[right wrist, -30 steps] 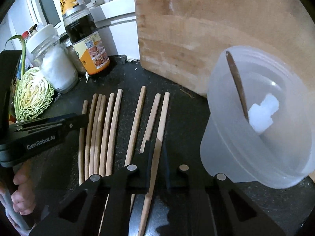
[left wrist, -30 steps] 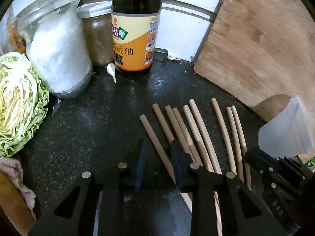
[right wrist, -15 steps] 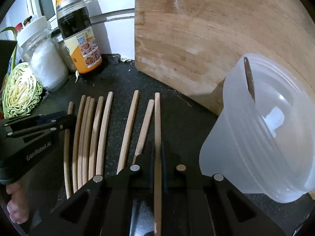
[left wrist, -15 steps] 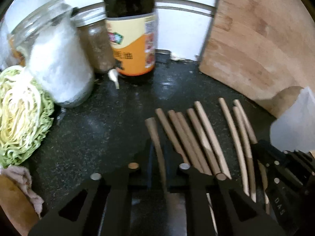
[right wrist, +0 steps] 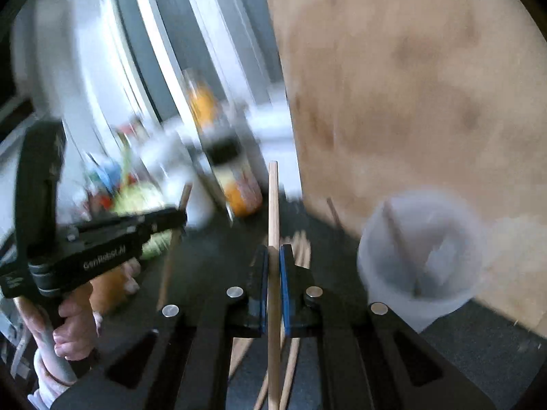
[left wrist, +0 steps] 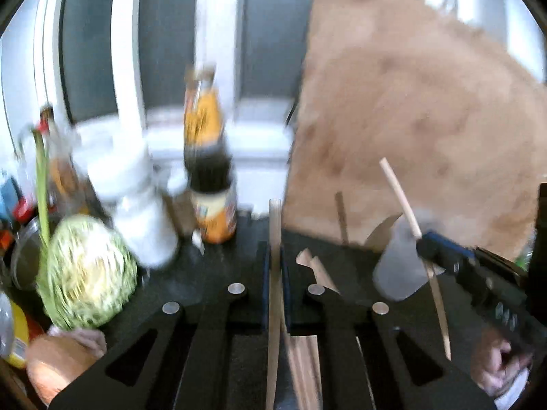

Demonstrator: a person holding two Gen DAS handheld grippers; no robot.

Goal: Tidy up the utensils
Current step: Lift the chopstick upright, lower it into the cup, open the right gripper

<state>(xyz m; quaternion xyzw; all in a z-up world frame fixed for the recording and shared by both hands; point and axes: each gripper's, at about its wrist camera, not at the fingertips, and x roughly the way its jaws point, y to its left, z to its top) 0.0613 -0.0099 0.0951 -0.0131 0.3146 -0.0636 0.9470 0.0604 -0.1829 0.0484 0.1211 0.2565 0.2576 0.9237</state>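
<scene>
Chopsticks: two lifted, one per gripper. Left gripper [left wrist: 274,266] clamped on chopstick [left wrist: 274,225], long axis pointing away, tip up. Right gripper [right wrist: 272,273] pinching second chopstick [right wrist: 273,205], also tip up. Cup [right wrist: 420,263] holds one stick; perhaps five remain on counter [right wrist: 478,341], blurred.

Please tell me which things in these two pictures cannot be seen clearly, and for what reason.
- Sauce bottle label: unreadable in both wrist views, motion blur.
- Chopsticks lying on the counter: number unclear, left tool body covers them.
- Contents of the plastic cup: one stick shows, the rest is blurred in the right wrist view.
- Lower end of the chopstick in the right tool: cut off by the bottom edge.
</scene>
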